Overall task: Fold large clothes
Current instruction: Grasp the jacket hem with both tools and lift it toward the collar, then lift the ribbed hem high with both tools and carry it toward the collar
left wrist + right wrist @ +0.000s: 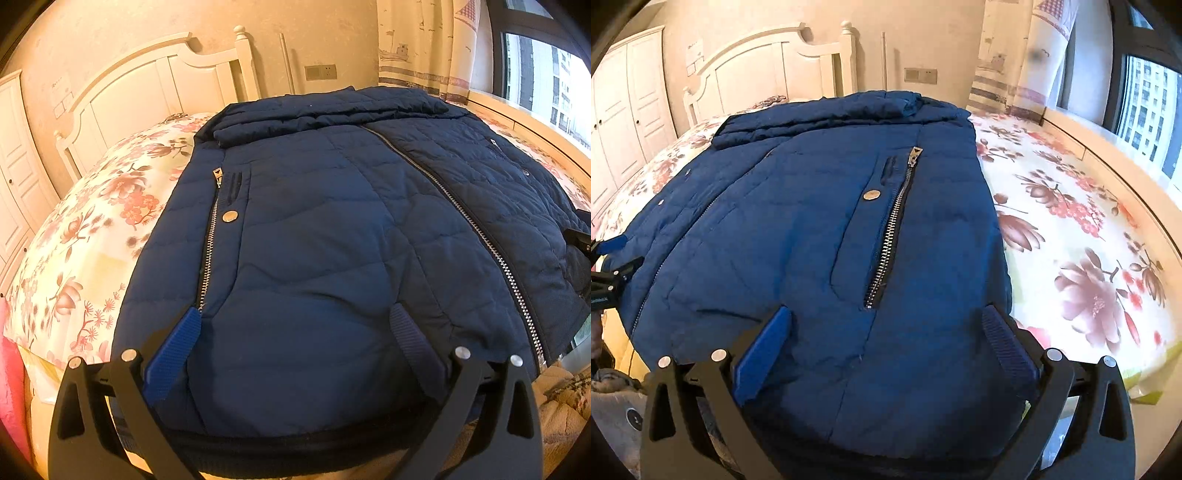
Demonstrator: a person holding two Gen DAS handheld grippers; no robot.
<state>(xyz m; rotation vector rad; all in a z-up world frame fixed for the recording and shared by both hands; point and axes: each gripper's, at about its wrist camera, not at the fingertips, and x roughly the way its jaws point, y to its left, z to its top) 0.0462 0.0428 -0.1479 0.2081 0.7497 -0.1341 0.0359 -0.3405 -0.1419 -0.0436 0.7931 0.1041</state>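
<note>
A dark blue quilted jacket lies front up on the flowered bed, its sleeves folded across the collar end at the far side. My left gripper is open wide at the near hem, left of the main zipper, with its blue pads on either side of the padded cloth. My right gripper is open just as wide at the hem of the same jacket, just below the pocket zipper. The hem's underside is hidden.
The flowered bedsheet extends to the right of the jacket and to its left. A white headboard stands at the far end, a wardrobe on the left, and a curtain and window sill on the right.
</note>
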